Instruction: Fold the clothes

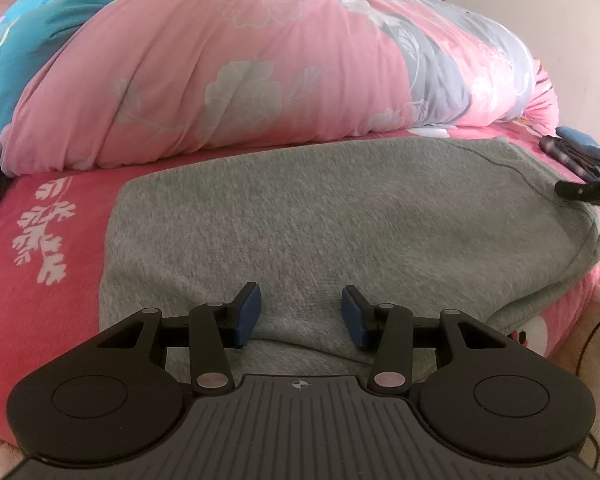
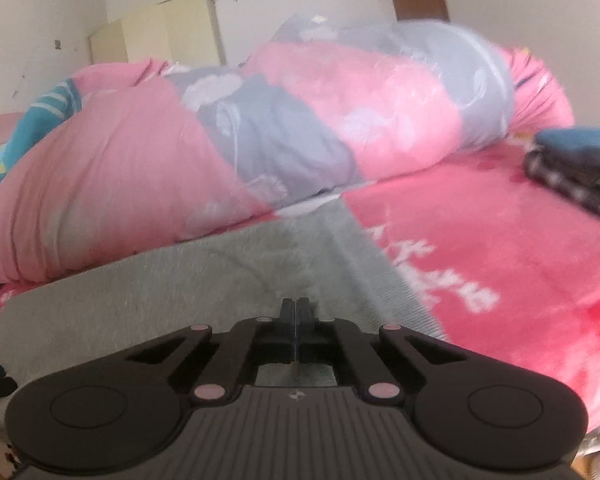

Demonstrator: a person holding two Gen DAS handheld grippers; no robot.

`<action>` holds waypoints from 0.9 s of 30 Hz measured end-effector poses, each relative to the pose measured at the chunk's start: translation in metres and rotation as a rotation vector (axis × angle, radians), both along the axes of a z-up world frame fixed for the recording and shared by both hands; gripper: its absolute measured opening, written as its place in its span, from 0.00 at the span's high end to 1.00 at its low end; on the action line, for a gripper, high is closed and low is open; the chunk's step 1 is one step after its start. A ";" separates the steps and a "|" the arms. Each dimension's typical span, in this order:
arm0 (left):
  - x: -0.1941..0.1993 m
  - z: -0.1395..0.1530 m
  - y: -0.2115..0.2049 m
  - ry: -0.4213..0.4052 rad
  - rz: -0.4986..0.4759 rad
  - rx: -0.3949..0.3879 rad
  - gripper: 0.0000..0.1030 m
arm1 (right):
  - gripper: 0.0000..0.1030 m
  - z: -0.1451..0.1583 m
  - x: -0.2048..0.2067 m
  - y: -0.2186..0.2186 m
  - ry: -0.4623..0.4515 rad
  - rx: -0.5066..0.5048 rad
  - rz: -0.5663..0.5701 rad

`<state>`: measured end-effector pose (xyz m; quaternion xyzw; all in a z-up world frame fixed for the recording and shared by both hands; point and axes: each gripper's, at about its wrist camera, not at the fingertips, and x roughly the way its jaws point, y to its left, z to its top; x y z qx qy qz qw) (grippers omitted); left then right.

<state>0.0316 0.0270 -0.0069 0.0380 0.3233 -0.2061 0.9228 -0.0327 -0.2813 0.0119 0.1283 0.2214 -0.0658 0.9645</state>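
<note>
A grey knit garment (image 1: 320, 216) lies spread flat on the pink bed sheet (image 1: 60, 280). My left gripper (image 1: 300, 292) hovers over its near hem, blue pads (image 1: 250, 312) apart, with the cloth lying under them unpinched. In the right wrist view the right gripper (image 2: 296, 302) is shut, fingers pressed together just above the garment (image 2: 160, 296) near its right side. From the left wrist view its dark tip (image 1: 564, 192) rests at the garment's right edge, by the seam. Whether cloth is caught between its fingers does not show.
A bulky pink and grey floral quilt (image 1: 220, 60) is rolled up along the far side of the bed, with a teal blanket (image 1: 20, 40) at its left. A small stack of folded dark and blue clothes (image 2: 572, 168) sits at the right. A cream wardrobe (image 2: 160, 36) stands behind.
</note>
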 end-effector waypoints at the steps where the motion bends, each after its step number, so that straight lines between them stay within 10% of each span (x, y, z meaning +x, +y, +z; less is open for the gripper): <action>1: 0.000 0.000 -0.001 0.000 0.003 0.001 0.56 | 1.00 0.003 -0.002 0.002 -0.010 0.009 0.007; 13: 0.000 0.002 -0.003 0.015 0.019 0.006 0.56 | 0.72 0.012 0.031 0.104 -0.057 0.015 0.256; 27: 0.000 0.000 0.001 0.009 0.014 -0.017 0.55 | 0.61 -0.036 -0.004 0.131 -0.017 -0.197 0.268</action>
